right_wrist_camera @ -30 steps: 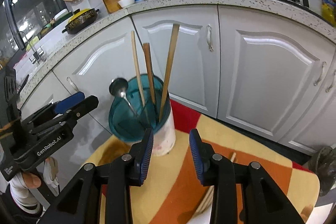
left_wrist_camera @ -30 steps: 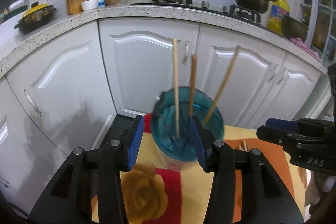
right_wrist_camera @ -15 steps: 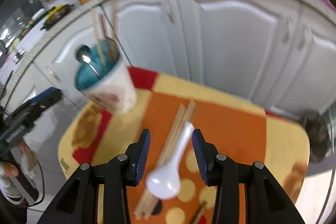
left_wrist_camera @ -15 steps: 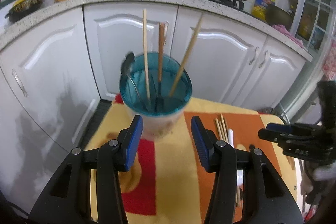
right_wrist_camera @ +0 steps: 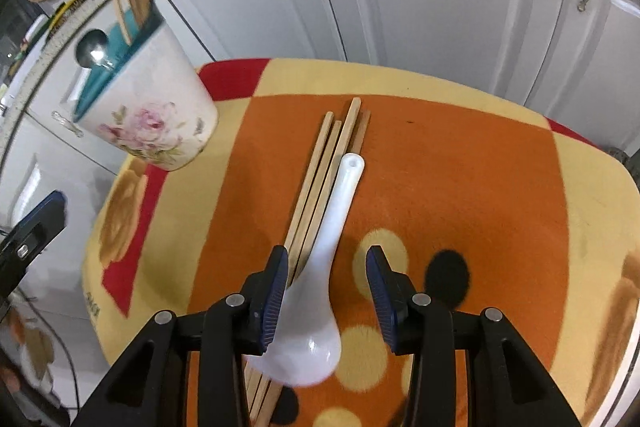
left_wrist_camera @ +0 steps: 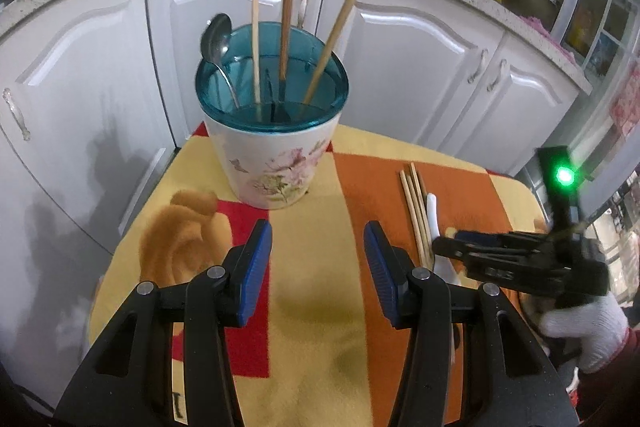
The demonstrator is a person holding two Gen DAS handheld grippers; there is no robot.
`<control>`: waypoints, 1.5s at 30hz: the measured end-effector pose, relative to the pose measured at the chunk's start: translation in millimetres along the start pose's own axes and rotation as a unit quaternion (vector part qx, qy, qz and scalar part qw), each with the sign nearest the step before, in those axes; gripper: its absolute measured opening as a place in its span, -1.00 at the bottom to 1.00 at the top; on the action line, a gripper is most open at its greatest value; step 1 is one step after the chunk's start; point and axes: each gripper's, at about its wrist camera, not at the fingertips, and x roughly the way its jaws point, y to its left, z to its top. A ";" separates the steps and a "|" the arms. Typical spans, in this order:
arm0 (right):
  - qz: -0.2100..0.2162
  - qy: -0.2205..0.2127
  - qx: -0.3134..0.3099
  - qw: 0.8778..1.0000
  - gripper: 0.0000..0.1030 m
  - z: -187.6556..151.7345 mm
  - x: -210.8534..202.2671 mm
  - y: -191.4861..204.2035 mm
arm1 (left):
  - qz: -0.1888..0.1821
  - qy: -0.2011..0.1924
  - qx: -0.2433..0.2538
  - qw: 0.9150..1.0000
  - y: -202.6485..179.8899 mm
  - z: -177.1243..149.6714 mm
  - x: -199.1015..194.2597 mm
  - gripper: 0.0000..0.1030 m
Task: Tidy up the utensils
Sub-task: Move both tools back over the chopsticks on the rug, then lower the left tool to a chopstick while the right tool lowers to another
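Right gripper is tipped steeply down over the white spoon, jaws part-open and just widened, straddling the neck where the handle meets the bowl. The left pad looks to be at the spoon's edge, the right pad is clear of it, so nothing is gripped yet. My guess is the neck is the target because it's the narrowest solid part to pinch; the bowl is too wide and rounded. The spoon lies on the orange patch of the cloth, handle pointing away towards the cabinets, its left side against the loose chopsticks, which run parallel under and beside it. That's the risk: the left pad sits right by the sticks and closing could catch one along with the spoon. Left gripper is also half-open and empty, hovering over the yellow stripe just short of the cup, not touching it. It's probably parked there to steady the cup on drop-in. The cup stands upright at the cloth's far-left corner with three sticks and a metal spoon already in it, handles or bowl up, leaning on the teal rim. So the job is partly done: the white spoon and the loose sticks remain.
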 end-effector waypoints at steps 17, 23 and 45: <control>-0.070 0.007 0.004 0.998 -0.24 -21.9 -26.0 -48.9 | -0.045 0.046 0.011 0.998 -16.9 -8.1 29.8 -0.08; -0.049 -0.015 0.043 0.998 -0.23 -27.0 -52.0 -68.3 | -0.095 0.090 0.025 0.991 -40.2 -7.4 60.3 -0.09; -0.012 -0.018 0.041 0.999 -0.23 -12.8 -49.1 -55.0 | -0.057 0.127 0.098 0.985 -90.3 2.5 131.9 -0.23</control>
